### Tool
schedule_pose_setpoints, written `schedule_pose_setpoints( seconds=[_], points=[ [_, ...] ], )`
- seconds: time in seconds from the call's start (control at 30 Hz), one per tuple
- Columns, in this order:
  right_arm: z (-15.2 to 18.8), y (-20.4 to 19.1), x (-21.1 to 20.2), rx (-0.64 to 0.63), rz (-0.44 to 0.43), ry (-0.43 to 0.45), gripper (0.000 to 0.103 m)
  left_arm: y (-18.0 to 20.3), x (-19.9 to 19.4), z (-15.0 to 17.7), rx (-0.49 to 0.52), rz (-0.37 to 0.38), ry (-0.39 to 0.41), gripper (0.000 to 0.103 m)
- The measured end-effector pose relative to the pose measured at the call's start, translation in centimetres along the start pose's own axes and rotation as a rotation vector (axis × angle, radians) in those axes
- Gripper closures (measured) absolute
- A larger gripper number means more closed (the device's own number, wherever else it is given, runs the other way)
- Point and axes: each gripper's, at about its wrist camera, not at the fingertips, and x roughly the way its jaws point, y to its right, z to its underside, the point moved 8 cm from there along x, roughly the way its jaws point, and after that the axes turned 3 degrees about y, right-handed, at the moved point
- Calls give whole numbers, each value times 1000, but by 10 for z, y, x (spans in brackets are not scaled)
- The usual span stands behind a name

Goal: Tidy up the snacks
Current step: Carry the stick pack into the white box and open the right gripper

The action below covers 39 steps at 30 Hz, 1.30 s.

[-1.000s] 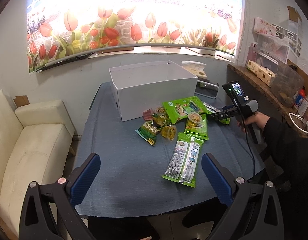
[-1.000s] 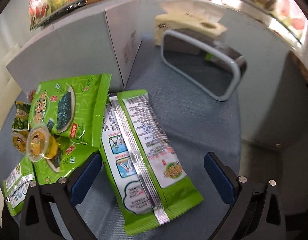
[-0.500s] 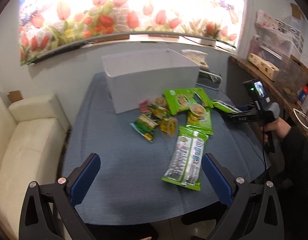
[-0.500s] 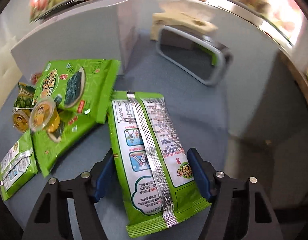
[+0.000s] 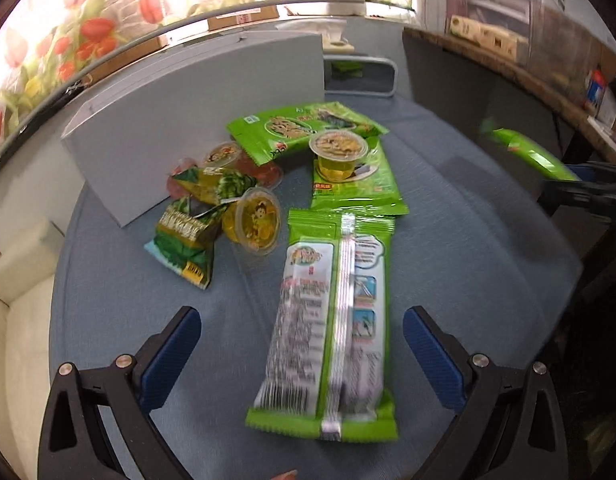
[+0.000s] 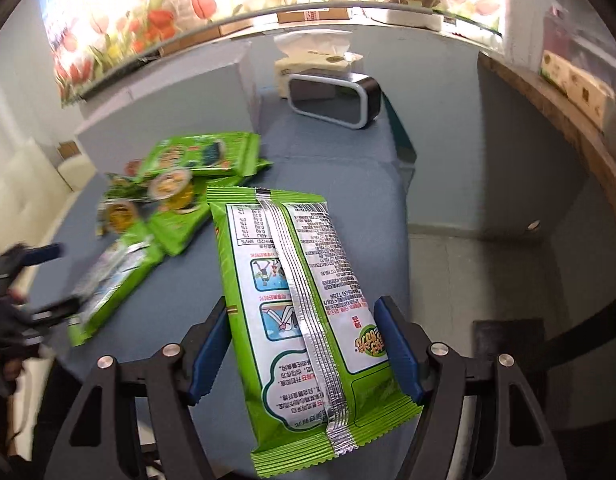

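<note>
Right gripper pinches a long green snack packet, raised above the blue table. Left gripper hangs spread over a second long packet lying flat. Jelly cups and seaweed packs lie beside the white box, whose inside is hidden.

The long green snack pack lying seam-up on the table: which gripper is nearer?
Left. The left gripper straddles the seam-up pack, open. The right gripper, off at the table's side, grips another pack.
</note>
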Motion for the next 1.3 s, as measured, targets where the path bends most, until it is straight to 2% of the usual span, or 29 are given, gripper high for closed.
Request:
schedule_pose_setpoints(
  seconds=[0.07, 0.17, 0.3, 0.37, 0.43, 0.57, 0.73, 0.83, 0.9, 1.0, 1.1, 1.3],
  points=[
    [5, -6, -11, -2, -13, 12, 28, 2, 13, 1, 16, 3, -35, 0],
    [2, -23, -15, 2, -31, 17, 28, 7, 24, 5, 22, 45, -53, 0],
    [6, -32, -26, 5, -52, 26, 28, 9, 30, 5, 3, 96, -52, 17],
    [6, -37, -30, -7, -53, 33, 28, 3, 29, 4, -14, 82, -43, 29],
    [3, -41, -32, -12, -52, 39, 28, -3, 24, 4, -32, 91, -50, 36],
    [-3, -52, -33, -18, -67, 57, 28, -14, 6, 6, -56, 119, -25, 38],
    [-17, -71, -37, -34, -84, 91, 28, -29, -32, -5, -118, 114, 28, 38],
    [-39, -86, -34, -38, -93, 135, 28, -48, -62, -21, -183, 92, 92, 37],
    [-56, -95, -27, -36, -68, 152, 28, -68, -83, -39, -249, 79, 138, 37],
    [-95, -108, -12, -4, -65, 181, 28, -97, -93, -70, -317, 42, 199, 37],
    [-139, -120, 9, 10, -82, 205, 28, -127, -88, -105, -364, -15, 244, 37],
    [-230, -139, 71, -16, -30, 221, 28, -187, -53, -174, -504, -45, 260, 37]
  ],
)
